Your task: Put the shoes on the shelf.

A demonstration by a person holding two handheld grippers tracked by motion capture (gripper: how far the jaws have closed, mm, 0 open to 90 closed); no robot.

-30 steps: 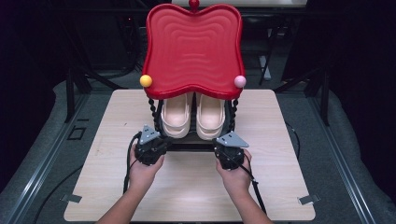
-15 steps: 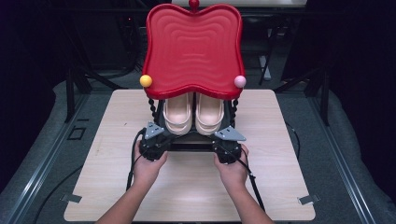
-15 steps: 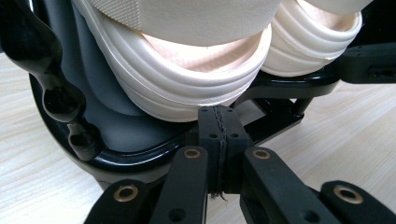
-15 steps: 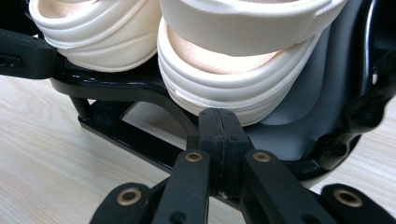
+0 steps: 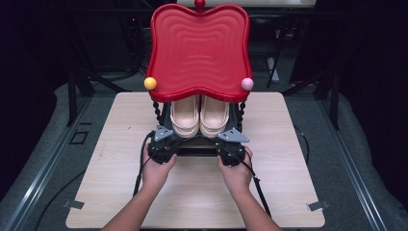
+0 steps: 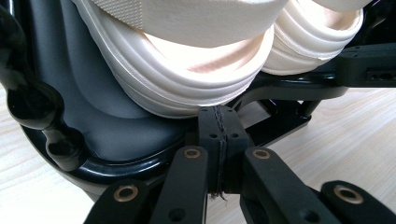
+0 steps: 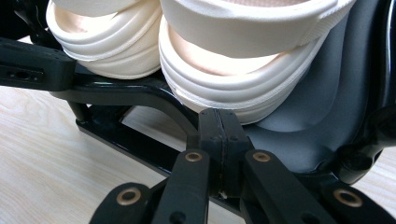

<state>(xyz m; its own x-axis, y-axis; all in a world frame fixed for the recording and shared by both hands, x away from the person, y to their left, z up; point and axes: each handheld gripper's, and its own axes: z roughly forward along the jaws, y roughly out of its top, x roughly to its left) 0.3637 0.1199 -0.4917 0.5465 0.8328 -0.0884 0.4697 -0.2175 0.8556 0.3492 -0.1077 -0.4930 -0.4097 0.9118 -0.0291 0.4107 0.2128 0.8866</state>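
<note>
**Two sandals on a low shelf, both grippers closed in front of them**

Here, I'm looking at a pair of cream platform sandals standing side by side on the lower black shelf (image 5: 202,151) of a small stand, under its red wavy-edged tray top (image 5: 199,48), at the middle of the wooden table (image 5: 288,192). Their rounded ends face me at the near edge of the shelf. The left sandal (image 5: 184,115) sits just beyond my left gripper (image 5: 163,144), the right sandal (image 5: 214,115) just beyond my right gripper (image 5: 231,147).

Both grippers have their jaws pressed together with nothing between them. In the left gripper view the closed tips (image 6: 219,126) sit right under the sole (image 6: 187,88) of the left sandal, at the shelf's rim; whether they touch it I cannot tell. In the right gripper view, the tips (image 7: 219,128) stand likewise below the right sandal's sole (image 7: 233,88).

I judge these sandals light for their bulk: the thick ribbed soles look like foam or soft rubber, giving a little under pressure but holding shape. The ribbing should offer grip, and nothing looks fragile. The woven strap (image 6: 187,18) across the top is softer and would flex, so I'd rather pinch the sole's side walls, or the sole's edge from above and below. The jaws would have to spread wide first, and the tray overhead leaves little room to lift, so drawing each sandal toward me seems wiser.
</note>
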